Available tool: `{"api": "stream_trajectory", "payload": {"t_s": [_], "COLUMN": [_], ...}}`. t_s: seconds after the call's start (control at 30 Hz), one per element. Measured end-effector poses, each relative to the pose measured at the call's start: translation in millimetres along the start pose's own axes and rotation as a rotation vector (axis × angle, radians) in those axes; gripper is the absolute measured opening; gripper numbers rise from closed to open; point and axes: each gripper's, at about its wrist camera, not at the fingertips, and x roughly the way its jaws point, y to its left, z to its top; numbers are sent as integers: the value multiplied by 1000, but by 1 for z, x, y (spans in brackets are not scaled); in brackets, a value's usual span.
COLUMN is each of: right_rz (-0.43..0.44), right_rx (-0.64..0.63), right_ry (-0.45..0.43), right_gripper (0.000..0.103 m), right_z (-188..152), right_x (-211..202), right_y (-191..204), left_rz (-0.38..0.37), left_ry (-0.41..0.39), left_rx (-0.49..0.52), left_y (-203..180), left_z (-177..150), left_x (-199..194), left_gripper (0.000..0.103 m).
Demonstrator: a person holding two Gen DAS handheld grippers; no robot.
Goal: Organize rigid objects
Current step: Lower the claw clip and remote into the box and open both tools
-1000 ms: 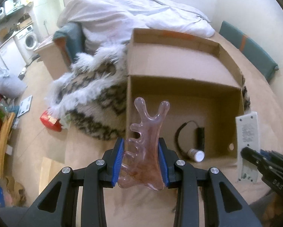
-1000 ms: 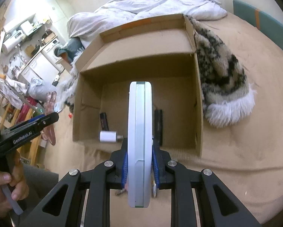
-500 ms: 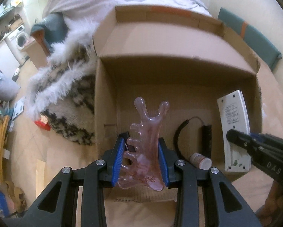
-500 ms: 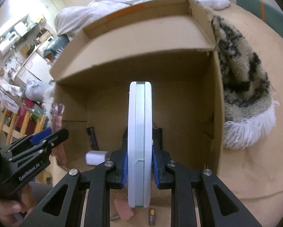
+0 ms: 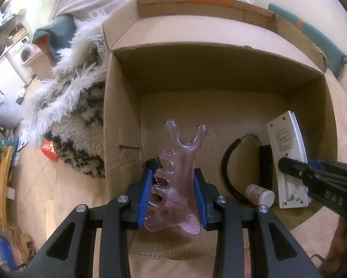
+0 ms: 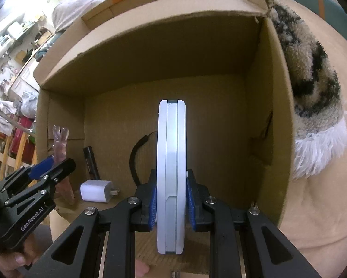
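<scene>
Presently, the cardboard box (image 5: 120, 106) lies open on a tan-covered bed (image 6: 324, 220), with a furry black-and-white throw (image 6: 312, 74) against its outer wall. Both tools are over the box's near rim, so the step in hand appears to be placement of two items inside. The right hand-held gripper (image 6: 171, 205) is closed firmly on a white remote control (image 6: 171, 173), held on edge between the blue pads and pointing into the box; in the left view the same remote (image 5: 287, 159) sits above the right side of the floor. The left hand-held gripper (image 5: 173, 197) is clamped on a pink translucent massage comb (image 5: 178, 171), forked end forward, above the floor's left side. Already on the box floor: a black strap loop (image 5: 229, 162), a slim black bar (image 6: 91, 162), a white charger plug (image 6: 96, 191) and a small white-capped bottle (image 5: 259, 194). In my judgement, the next move calls for lowering each item to a bare patch of floor, clear of the strap and bottle, then opening the jaws. The remote, being on edge, may topple onto the strap on release.
</scene>
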Motion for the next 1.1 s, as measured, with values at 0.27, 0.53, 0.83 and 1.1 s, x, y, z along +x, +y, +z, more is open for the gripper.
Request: {"api": "stream_trajectory", "payload": {"t_s": [0.27,0.53,0.83,1.1], "right_rz": [-9,-31,-1,44], "right_rx": [3,0,5,-82], "right_ry": [7,2,-74,-167], "right_gripper": [23,23,52,77], "right_z": [2,2,7,7], "right_x": [6,5,-10,-27], "right_y": [-1,-1,7,29], "left_rz": [-10,-5,-5,-29], "left_ry": [19,36,55,38], "left_rx": [-8,-7,0,-12], "left_y": [-4,-9,-11,-12], "left_z": [-3,-8,-9,-6], "left_x": [10,15,16,4], "left_gripper": [32,32,33,67]}}
